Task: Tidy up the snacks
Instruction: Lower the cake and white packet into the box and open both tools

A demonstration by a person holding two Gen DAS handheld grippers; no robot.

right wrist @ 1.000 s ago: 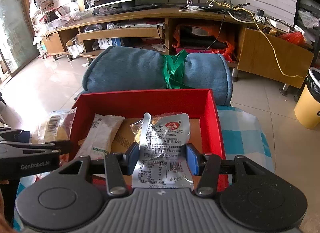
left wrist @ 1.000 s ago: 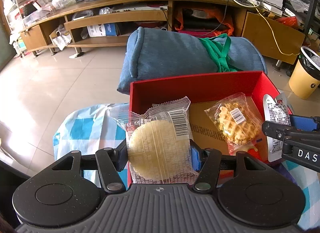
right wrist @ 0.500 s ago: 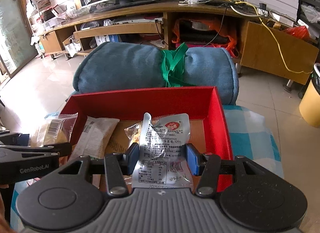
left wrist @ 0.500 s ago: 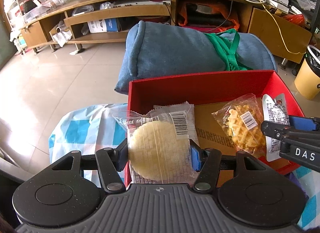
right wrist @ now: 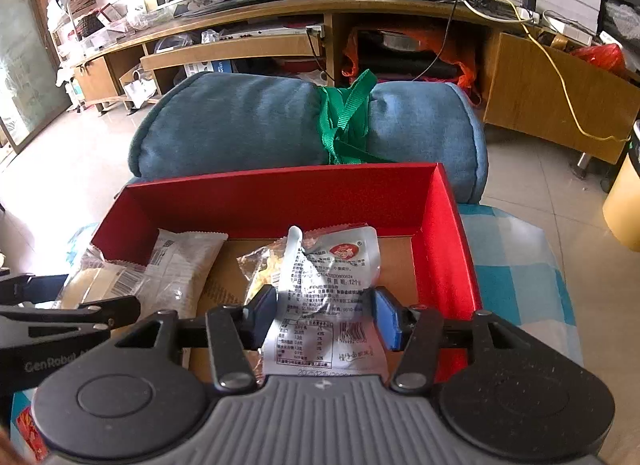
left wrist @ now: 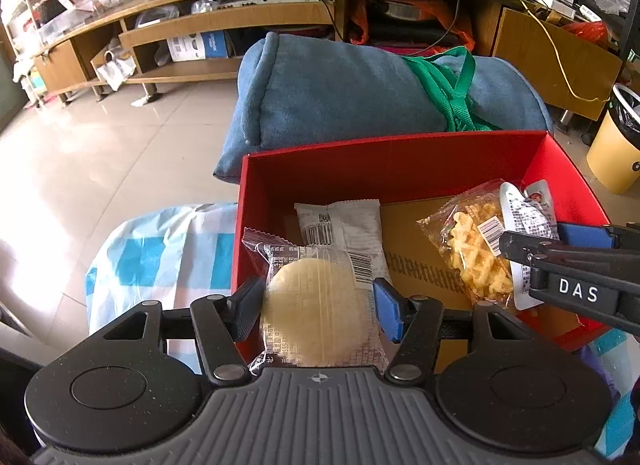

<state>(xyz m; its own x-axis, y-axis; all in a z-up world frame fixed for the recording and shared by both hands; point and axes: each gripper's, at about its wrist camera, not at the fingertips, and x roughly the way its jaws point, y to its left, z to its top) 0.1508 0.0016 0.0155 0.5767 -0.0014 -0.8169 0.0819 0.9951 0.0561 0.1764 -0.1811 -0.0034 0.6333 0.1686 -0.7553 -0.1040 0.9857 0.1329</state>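
Observation:
A red box (left wrist: 380, 169) with a cardboard floor holds a white wrapped snack (left wrist: 344, 221) and a clear waffle packet (left wrist: 472, 253). My left gripper (left wrist: 316, 307) is shut on a clear packet with a round pale cracker (left wrist: 316, 301), held over the box's near left corner. My right gripper (right wrist: 325, 317) is over the box's right half, with a silver printed pouch (right wrist: 332, 273) between its jaws. Those jaws are opening, and the pouch still touches both pads. Its crumpled top leans on the waffle packet (right wrist: 260, 265). A right finger (left wrist: 572, 289) shows in the left wrist view.
The box sits on a blue-and-white checked cloth (left wrist: 160, 249). A rolled blue cushion (left wrist: 340, 97) tied with green straps lies just behind it. A wooden TV cabinet (left wrist: 240, 17) and a yellow bin (left wrist: 616, 149) stand farther off on the tiled floor.
Both grippers have come forward and lower over the box with their packets. The white snack now shows behind the cracker packet. The silver pouch's top has crumpled and sagged.

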